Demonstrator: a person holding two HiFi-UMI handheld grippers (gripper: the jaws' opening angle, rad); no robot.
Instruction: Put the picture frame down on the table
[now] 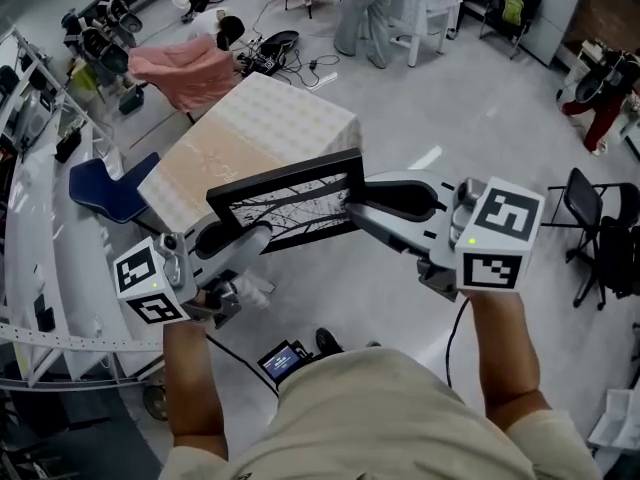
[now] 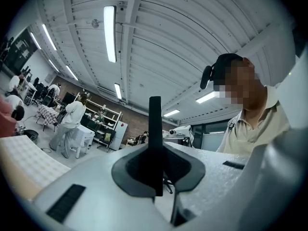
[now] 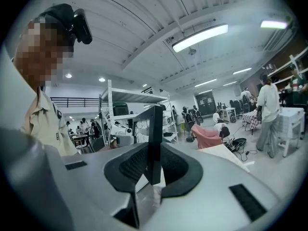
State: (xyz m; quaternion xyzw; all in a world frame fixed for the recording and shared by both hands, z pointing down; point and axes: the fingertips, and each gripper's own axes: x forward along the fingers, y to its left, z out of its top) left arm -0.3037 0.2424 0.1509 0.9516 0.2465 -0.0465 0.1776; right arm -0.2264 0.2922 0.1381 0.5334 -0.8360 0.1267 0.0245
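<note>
A black picture frame (image 1: 285, 208) with a branch drawing hangs in the air, held level between both grippers, short of the table (image 1: 250, 143) with its checked cloth. My left gripper (image 1: 243, 240) is shut on the frame's lower left edge, and the frame's thin black edge (image 2: 155, 143) stands between its dark pads. My right gripper (image 1: 356, 206) is shut on the frame's right edge (image 3: 154, 143), which also shows edge-on between its pads. Both gripper views look upward at the ceiling and at the person holding the grippers.
A blue chair (image 1: 108, 190) stands left of the table and a pink-covered seat (image 1: 190, 73) behind it. Cables (image 1: 290, 63) lie on the floor beyond. A black folding chair (image 1: 590, 223) is at the right. Metal shelving (image 1: 40, 218) runs along the left. People stand at the back.
</note>
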